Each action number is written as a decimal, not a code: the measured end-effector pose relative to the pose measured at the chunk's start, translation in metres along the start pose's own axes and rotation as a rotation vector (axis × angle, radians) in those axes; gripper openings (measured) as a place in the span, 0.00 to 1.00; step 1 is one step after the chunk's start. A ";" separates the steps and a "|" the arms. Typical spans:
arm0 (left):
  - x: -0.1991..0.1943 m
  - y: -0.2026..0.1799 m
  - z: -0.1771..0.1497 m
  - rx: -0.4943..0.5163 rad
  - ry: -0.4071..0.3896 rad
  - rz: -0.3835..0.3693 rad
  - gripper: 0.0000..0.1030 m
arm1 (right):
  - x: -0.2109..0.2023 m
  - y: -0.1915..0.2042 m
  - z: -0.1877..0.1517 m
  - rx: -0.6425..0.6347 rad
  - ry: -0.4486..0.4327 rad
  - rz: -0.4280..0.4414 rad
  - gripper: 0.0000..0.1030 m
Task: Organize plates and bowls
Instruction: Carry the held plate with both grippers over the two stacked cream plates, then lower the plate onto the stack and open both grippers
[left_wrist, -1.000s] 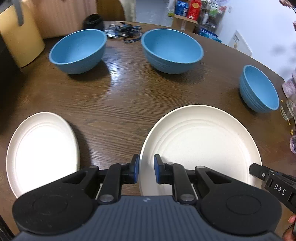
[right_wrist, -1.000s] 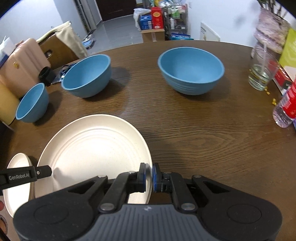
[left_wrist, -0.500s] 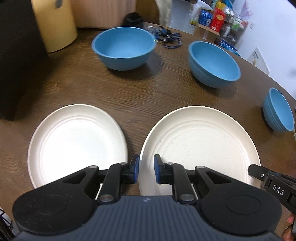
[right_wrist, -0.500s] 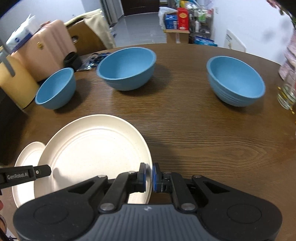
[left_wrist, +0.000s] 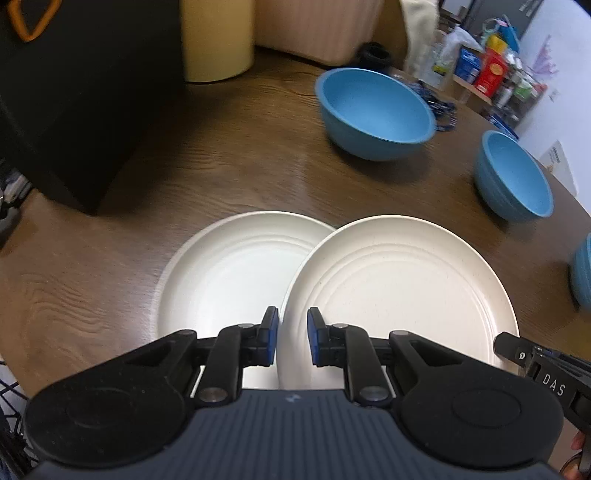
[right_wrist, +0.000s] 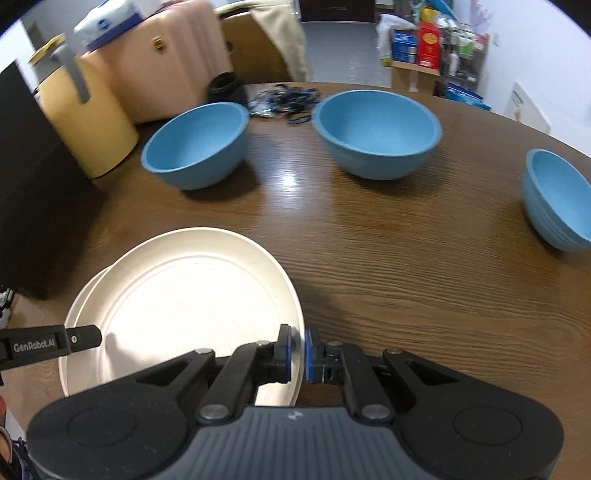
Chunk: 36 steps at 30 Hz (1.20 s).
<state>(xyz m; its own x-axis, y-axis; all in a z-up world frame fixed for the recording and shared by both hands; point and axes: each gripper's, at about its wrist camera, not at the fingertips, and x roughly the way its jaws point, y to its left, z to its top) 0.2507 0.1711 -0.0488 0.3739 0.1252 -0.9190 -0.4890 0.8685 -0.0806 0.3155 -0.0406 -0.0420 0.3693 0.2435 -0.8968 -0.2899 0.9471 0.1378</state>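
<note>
STEP: stacking | carried plate (left_wrist: 399, 284) is pinched at opposite rims by left gripper (left_wrist: 291, 341) and right gripper (right_wrist: 298, 352), kept level; held partly over resting plate (left_wrist: 225, 273) on table (right_wrist: 406, 266) | bowls untouched

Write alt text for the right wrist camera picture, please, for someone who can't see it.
Two handheld grippers, the right gripper and the left gripper, hold a cream plate by opposite rims, partly over a second cream plate on a brown wooden table. Three empty blue bowls stand beyond.
</note>
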 end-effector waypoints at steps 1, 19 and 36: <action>0.000 0.007 0.001 -0.007 0.000 0.006 0.16 | 0.002 0.008 0.001 -0.008 0.004 0.006 0.07; 0.017 0.080 0.008 -0.061 0.024 0.066 0.16 | 0.024 0.090 -0.006 -0.105 0.028 0.038 0.07; 0.038 0.076 0.005 0.030 0.017 0.108 0.16 | 0.035 0.106 -0.013 -0.195 0.008 -0.027 0.08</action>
<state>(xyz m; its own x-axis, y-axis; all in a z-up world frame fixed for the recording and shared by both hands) 0.2318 0.2442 -0.0875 0.3070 0.2109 -0.9280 -0.5016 0.8646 0.0305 0.2865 0.0654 -0.0644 0.3720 0.2165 -0.9026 -0.4462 0.8944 0.0306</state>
